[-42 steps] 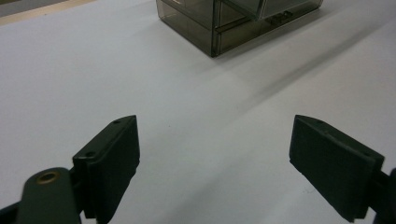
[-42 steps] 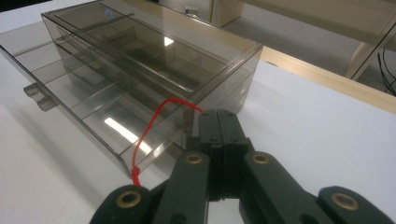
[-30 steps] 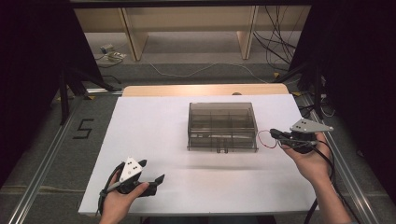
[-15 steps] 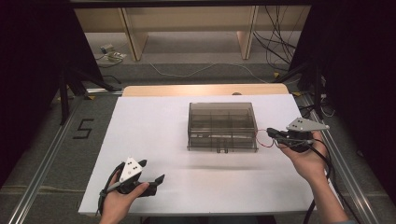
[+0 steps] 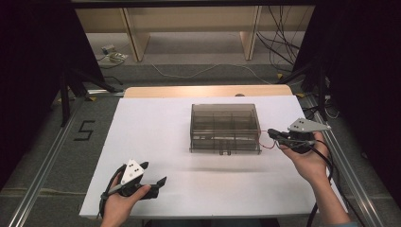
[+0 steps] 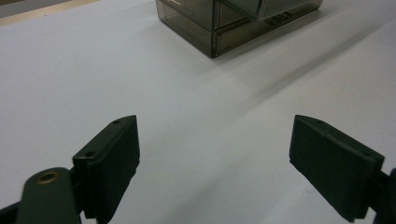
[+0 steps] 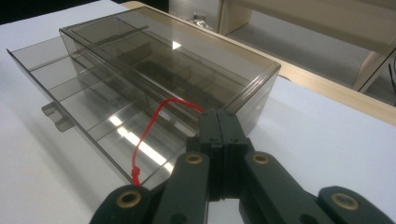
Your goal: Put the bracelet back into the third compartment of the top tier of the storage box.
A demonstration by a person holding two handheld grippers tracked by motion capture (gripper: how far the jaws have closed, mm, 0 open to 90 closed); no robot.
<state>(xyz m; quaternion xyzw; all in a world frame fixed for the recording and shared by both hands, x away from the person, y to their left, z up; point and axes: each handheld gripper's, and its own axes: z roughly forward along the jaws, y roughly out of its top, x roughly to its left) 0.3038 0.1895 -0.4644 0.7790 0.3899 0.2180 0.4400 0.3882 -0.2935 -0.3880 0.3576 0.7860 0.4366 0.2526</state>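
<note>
A smoky clear plastic box (image 5: 225,126) with inner compartments stands in the middle of the white table (image 5: 156,127). Its lower drawer sticks out a little toward me, as the right gripper view shows on the box (image 7: 154,70). My right gripper (image 5: 270,133) is at the box's right front corner, its jaws pressed together (image 7: 218,114) on a thin red string (image 7: 156,109) that loops out from the tips. My left gripper (image 5: 153,172) rests low near the table's front left, jaws wide apart (image 6: 215,158) with bare table between them. The box (image 6: 219,23) lies well ahead of it.
Wooden shelving (image 5: 189,28) and loose cables (image 5: 279,52) lie on the floor beyond the table. A metal rail (image 5: 42,170) runs along the left side, and a dark stand (image 5: 66,90) is at the back left.
My right gripper has drifted left, closer to the box's right front corner. The left gripper has stayed where it was.
</note>
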